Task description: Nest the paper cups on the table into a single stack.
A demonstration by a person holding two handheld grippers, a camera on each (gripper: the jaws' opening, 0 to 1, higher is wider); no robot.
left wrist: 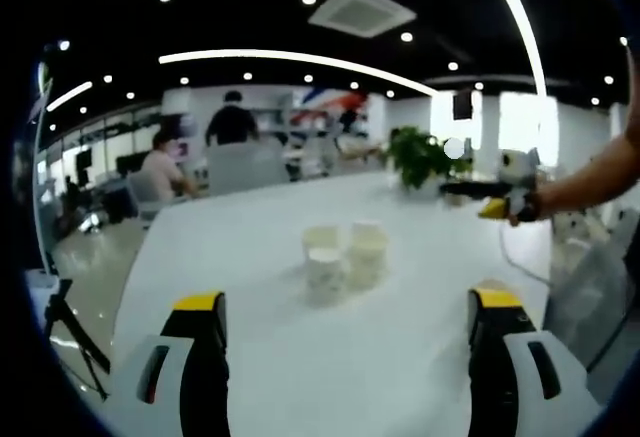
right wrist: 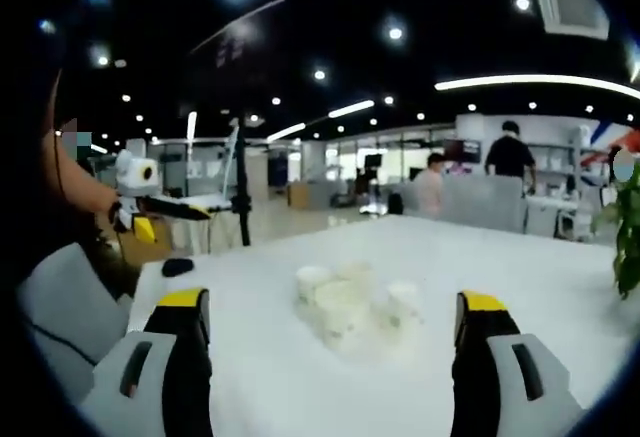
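Paper cups (left wrist: pixel 340 254) clustered upright on the white surface (left wrist: pixel 300 357), unstacked; both tongs (left wrist: pixel 345 357) (right wrist: pixel 330 352) gape empty, well back; approach one outer cup squarely, grip its rim lightly.

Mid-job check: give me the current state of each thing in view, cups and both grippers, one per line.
paper cups: upright, clustered together on the table, not yet stacked; blur hides the exact count.
left gripper: open, empty, short of the cups.
right gripper: open, empty, short of the cups.
white table: carries the cups.
potted plant: upright at the table's far edge.
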